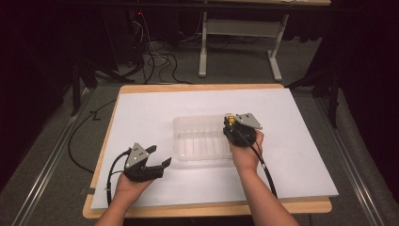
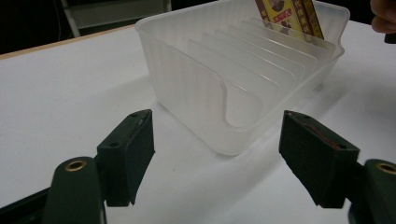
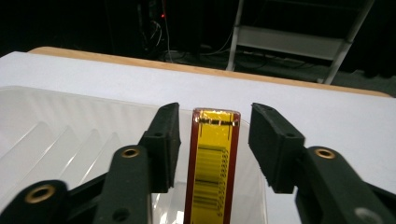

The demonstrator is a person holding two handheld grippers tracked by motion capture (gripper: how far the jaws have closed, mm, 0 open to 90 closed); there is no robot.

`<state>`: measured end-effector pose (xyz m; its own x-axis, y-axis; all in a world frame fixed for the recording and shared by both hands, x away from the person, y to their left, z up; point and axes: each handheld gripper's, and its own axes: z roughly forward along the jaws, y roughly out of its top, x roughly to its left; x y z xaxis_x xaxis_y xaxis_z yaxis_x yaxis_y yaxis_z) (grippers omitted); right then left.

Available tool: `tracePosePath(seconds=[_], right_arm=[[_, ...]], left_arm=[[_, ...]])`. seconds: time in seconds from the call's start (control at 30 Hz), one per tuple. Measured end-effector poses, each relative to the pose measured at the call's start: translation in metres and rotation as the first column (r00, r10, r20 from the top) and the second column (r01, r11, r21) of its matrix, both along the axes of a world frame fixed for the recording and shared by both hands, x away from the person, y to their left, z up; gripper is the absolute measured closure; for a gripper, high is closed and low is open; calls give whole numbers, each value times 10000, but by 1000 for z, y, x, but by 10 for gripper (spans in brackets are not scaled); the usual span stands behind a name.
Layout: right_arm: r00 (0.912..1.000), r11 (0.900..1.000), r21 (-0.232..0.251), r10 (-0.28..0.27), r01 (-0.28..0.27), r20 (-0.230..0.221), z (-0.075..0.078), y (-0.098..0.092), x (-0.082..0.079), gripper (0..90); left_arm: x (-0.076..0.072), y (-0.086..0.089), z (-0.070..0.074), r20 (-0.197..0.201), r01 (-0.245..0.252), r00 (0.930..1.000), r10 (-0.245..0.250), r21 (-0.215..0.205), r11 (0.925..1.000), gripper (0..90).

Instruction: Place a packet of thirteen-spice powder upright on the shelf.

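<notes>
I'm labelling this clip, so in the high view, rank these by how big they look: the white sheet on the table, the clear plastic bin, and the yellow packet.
1. white sheet
2. clear plastic bin
3. yellow packet, mostly hidden by the right gripper

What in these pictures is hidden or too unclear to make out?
- The yellow packet's lower part: cut off by the bottom edge in the right gripper view. In the left gripper view its top leaves the frame and the clear bin's dividers blur its base.
- Its printing: too small to read.
- In the high view, the right claw covers most of the packet.
- The room behind the table: too dark.
- The left claw is open.
</notes>
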<state>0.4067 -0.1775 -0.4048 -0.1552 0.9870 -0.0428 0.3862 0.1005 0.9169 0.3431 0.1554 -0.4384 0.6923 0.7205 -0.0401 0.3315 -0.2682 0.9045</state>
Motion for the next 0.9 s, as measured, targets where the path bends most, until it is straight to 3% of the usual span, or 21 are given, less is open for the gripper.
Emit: tracePosePath(seconds=[0.1, 0.2, 0.3, 0.47, 0.73, 0.9], right_arm=[[9997, 9999, 106, 31, -28, -251, 1, -1, 5, 654], [9994, 10000, -4, -8, 7, -347, 4, 0, 6, 682], [9996, 9999, -156, -6, 11, 283, 7, 1, 0, 683], [9891, 10000, 17, 4, -7, 1473, 3, -1, -11, 683], [9830, 9998, 197, -122, 88, 1833, -9, 0, -9, 683], [9848, 9999, 85, 51, -66, 1736, -19, -4, -15, 677]], left_arm=[[0, 0, 0, -5, 12, 10000, -12, -19, 10000, 269], [0, 0, 0, 12, 13, 10000, -13, -13, 10000, 270], [0, -1, 0, -33, 28, 10000, -28, 12, 10000, 271], [0, -2, -1, -17, 65, 10000, -65, 49, 10000, 273], [0, 0, -1, -49, -15, 10000, 15, 4, 10000, 273], [1, 2, 0, -74, -88, 9999, 88, -89, 9999, 273]])
